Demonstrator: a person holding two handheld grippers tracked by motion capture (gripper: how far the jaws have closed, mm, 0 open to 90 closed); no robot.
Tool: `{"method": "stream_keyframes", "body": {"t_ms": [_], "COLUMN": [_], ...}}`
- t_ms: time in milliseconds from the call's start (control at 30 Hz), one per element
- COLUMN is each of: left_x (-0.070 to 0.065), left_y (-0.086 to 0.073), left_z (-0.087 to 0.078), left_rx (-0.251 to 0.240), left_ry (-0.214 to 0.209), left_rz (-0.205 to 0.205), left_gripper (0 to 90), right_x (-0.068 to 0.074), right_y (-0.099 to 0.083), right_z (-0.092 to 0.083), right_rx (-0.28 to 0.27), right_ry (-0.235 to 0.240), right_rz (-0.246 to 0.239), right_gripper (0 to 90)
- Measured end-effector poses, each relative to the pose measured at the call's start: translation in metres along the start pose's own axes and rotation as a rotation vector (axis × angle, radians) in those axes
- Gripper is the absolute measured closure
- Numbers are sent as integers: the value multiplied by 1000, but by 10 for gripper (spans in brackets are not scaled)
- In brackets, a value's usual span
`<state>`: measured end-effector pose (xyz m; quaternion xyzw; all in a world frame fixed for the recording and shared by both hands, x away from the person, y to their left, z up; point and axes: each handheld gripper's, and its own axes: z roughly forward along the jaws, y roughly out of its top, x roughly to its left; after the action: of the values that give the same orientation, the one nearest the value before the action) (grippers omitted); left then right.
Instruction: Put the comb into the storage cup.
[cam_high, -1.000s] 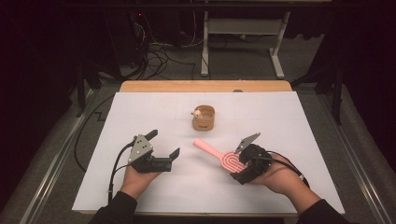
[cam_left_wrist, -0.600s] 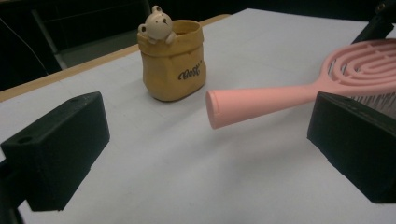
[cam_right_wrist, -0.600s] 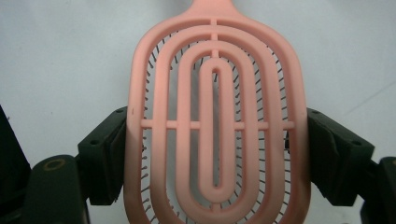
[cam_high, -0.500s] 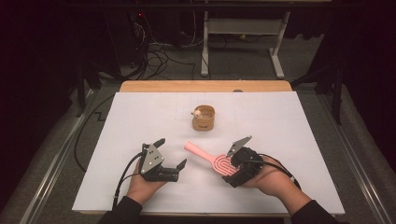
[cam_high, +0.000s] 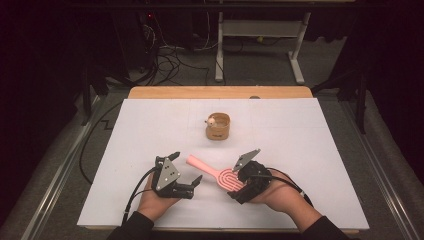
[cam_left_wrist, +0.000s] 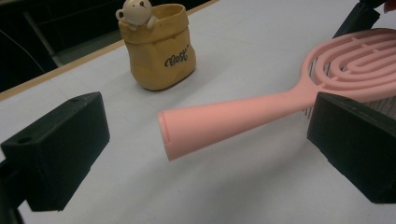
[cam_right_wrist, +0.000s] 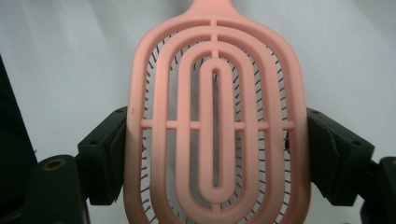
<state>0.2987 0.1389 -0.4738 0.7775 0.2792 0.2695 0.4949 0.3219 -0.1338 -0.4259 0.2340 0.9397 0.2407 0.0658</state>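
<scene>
Here, low and centre in the high view, the right gripper (cam_high: 239, 180) clamps the head of the pink hairbrush (cam_high: 218, 175), while the left gripper (cam_high: 186, 175) stands with jaws apart around the handle tip, not touching.

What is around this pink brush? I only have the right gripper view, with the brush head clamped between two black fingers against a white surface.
Observer: The high view shows a small yellow pot standing on the white table, farther from the person than the hairbrush.
Operator: Anything in the pot?
Observer: A little cream bear figure peeks over its rim, seen in the left gripper view.
Operator: Where is the other gripper?
Observer: The left gripper is open, its fingers apart on either side of the brush handle's free end without touching it.
</scene>
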Motion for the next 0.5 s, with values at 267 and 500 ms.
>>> {"method": "stream_keyframes", "body": {"t_ms": [267, 500], "left_x": [-5, -7], "left_y": [2, 2], "left_z": [1, 2], "left_rx": [25, 56], "left_ry": [20, 32], "left_rz": [57, 93], "left_gripper": [0, 0], "right_x": [5, 9], "right_y": [10, 21], "right_z": [1, 2], "right_rx": [19, 38], "right_ry": [8, 15], "right_rz": [-30, -54], "right_gripper": [199, 199]}}
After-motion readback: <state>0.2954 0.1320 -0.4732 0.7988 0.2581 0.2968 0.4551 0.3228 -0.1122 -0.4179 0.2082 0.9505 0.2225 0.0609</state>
